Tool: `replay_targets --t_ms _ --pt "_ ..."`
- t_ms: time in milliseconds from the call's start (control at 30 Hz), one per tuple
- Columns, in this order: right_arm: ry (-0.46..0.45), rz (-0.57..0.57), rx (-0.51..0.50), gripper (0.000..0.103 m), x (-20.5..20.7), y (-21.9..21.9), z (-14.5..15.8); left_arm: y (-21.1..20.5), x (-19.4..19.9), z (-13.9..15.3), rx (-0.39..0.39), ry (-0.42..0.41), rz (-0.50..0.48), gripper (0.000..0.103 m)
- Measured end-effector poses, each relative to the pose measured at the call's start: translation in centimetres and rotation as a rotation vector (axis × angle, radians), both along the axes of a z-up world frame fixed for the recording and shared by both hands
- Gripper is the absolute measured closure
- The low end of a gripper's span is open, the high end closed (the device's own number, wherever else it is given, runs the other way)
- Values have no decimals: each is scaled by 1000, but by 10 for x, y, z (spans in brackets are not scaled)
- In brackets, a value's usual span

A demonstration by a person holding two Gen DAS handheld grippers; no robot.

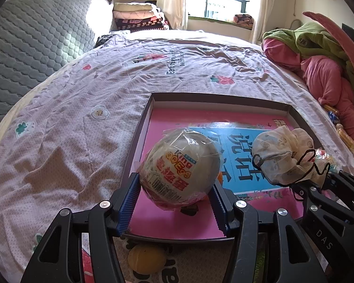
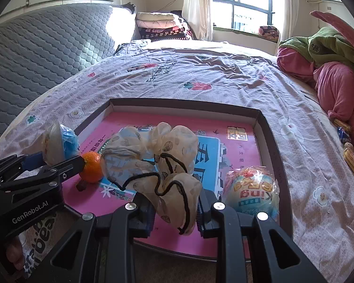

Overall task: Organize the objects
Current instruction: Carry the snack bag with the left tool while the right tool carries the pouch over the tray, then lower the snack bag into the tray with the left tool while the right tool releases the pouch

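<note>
Here the left gripper [image 1: 175,188] has its blue ribbed jaws clamped on a plastic-wrapped egg-shaped toy package [image 1: 180,168] above the near left part of a shallow dark-rimmed cardboard tray with a pink printed floor [image 2: 275,165], which lies on the bed's pale floral sheet [image 1: 82,108]. The right gripper [image 2: 175,214] grips a crumpled cream patterned drawstring pouch [image 2: 153,151] by its gathered neck, the black cord [image 2: 170,186] looping over the jaws; the pouch hides much of the tray's blue label. A small orange mandarin [image 2: 92,166] sits in the tray, half covered by the left gripper. A second wrapped egg [image 2: 252,189] lies at the tray's right wall. A yellowish ball [image 1: 146,258] is partly hidden under the left gripper.
</note>
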State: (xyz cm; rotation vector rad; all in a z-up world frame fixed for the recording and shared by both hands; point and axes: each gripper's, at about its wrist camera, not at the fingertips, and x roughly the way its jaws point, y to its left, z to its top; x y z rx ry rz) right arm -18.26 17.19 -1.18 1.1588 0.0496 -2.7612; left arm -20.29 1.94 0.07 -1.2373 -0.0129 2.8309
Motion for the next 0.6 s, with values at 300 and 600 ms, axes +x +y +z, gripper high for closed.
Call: replay_targets --t_ms 300,600 --pt "-22 -19 18 75 -2 3 -7 -2 2 -2 1 -3 -14 44" --pt "-34 0 28 75 -3 -5 -12 1 4 -2 -32 0 -28 44"
